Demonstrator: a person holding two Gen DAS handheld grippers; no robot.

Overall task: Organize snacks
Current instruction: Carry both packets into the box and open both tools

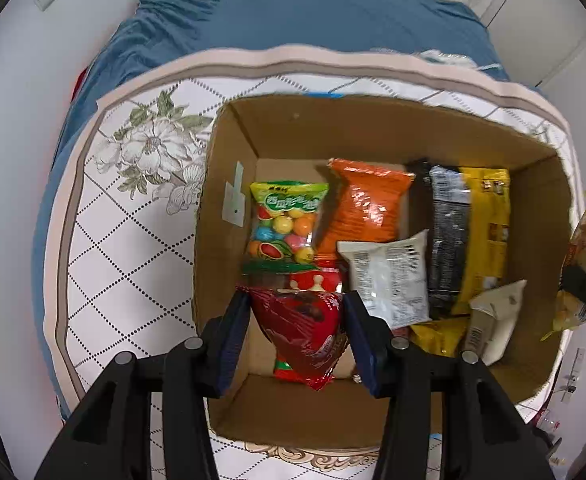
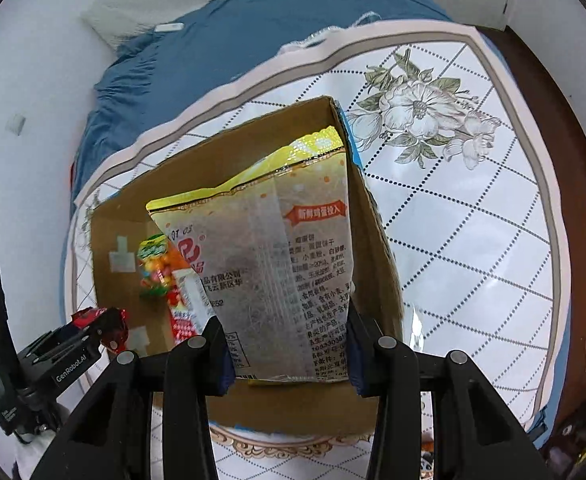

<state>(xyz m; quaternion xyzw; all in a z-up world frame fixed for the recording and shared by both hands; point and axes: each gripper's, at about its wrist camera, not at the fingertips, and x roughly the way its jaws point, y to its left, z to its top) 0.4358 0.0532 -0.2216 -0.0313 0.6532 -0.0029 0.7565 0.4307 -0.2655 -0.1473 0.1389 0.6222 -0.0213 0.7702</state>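
Left gripper (image 1: 297, 320) is clamped on a glossy red snack packet (image 1: 307, 338), held over the near-left part of the open cardboard box (image 1: 333, 128) on the floral-patterned table (image 1: 133, 216). Right gripper (image 2: 289, 344) grips a large yellow-edged biscuit bag (image 2: 281, 264) — back panel with printed text facing the camera — above the box's right side. Inside lie a candy-ball bag (image 1: 285, 224), an orange pack (image 1: 367, 204) and other packets.

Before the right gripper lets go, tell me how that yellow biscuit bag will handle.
The yellow biscuit bag looks puffy and light, probably crinkly film that slips. Pinched low by the right gripper, it may flop; biscuits inside could crack.
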